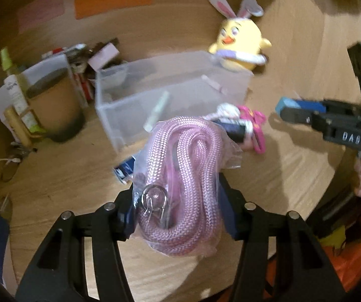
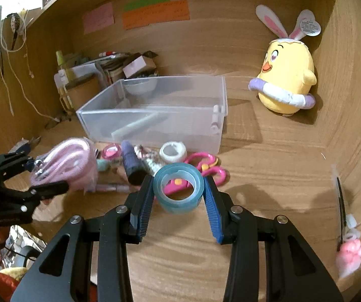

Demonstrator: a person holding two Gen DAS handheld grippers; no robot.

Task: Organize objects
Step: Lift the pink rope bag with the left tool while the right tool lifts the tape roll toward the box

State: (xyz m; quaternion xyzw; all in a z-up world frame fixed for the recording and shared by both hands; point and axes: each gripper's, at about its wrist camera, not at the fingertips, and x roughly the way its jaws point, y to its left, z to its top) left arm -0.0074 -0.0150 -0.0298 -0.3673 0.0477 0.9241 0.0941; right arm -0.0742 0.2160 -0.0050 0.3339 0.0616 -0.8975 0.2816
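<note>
Pink rope bundle clamped lengthwise in left gripper; right gripper clamps tape roll, hole facing camera; bare desk right of clear bin.

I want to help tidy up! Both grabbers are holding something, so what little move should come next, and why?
Probably carry the pink rope forward over the clear box and let go. The left gripper pinches the bagged rope above the desk, the right gripper holds the tape roll, and the box stands open just ahead.

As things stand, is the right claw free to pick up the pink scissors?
Probably not: the right claw is already shut on the blue tape roll, which hangs in front of the pink scissors.
</note>
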